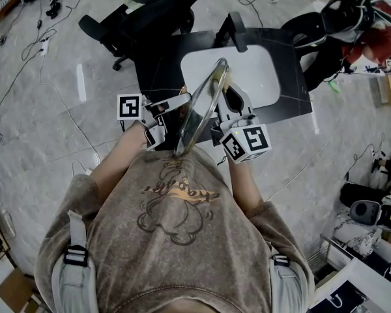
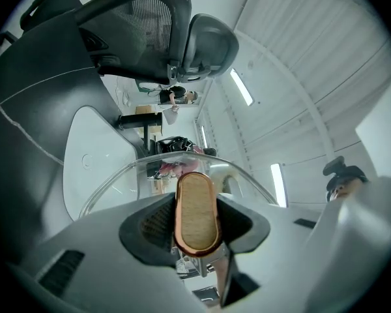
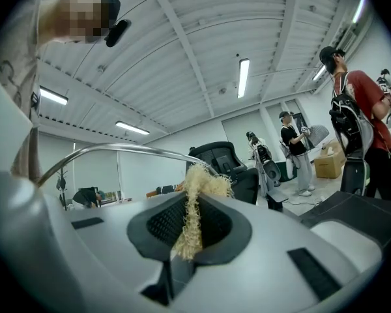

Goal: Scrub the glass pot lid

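Observation:
In the head view I hold the glass pot lid (image 1: 203, 106) upright and edge-on between both grippers, above the table. My left gripper (image 1: 177, 107) is shut on the lid's oval wooden knob (image 2: 197, 212), which has a copper rim. The glass dome (image 2: 117, 181) curves away behind the knob. On the lid's other face, my right gripper (image 1: 228, 103) is shut on a pale straw-coloured fibre scrubber (image 3: 192, 210). The scrubber's frayed top lies against the lid's metal rim (image 3: 117, 150). In their own views the two grippers sit at left gripper (image 2: 197, 222) and right gripper (image 3: 190, 225).
A black table (image 1: 293, 77) with a white mat (image 1: 254, 70) lies under the lid. A black office chair (image 1: 150, 5) stands behind it. Cables trail over the grey floor (image 1: 39, 44). Bags and gear sit at the right. Two people (image 3: 358, 122) stand beyond the right gripper.

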Available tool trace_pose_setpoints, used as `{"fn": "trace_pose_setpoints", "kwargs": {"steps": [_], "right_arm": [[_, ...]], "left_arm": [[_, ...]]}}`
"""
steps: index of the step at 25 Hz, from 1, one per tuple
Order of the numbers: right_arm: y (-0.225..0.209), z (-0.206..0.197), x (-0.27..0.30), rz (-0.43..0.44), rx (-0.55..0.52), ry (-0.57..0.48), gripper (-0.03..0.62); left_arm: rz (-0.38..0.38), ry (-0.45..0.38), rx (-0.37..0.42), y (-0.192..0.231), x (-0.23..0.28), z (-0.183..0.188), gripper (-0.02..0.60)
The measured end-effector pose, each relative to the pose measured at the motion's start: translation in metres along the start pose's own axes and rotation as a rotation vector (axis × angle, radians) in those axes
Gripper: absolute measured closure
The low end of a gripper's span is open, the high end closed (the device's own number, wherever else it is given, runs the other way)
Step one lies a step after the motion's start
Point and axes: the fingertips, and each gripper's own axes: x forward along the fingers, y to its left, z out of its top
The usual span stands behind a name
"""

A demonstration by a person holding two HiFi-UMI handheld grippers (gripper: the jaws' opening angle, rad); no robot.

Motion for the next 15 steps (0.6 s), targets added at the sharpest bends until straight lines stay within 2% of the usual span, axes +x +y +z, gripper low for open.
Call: {"fn": "trace_pose_setpoints", "kwargs": {"steps": [9, 15], "right_arm": [[-0.012, -0.002, 0.016, 0.001, -0.018, -0.004, 0.554], [-0.026, -0.015, 0.028, -0.012, -0.018, 0.029, 0.554]], "left_arm": [[-0.033, 0.004, -0.031, -0.003, 0.003, 0.003, 0.403], [-0.065, -0.006, -0.039, -0.011, 0.005, 0.004, 0.403]]}}
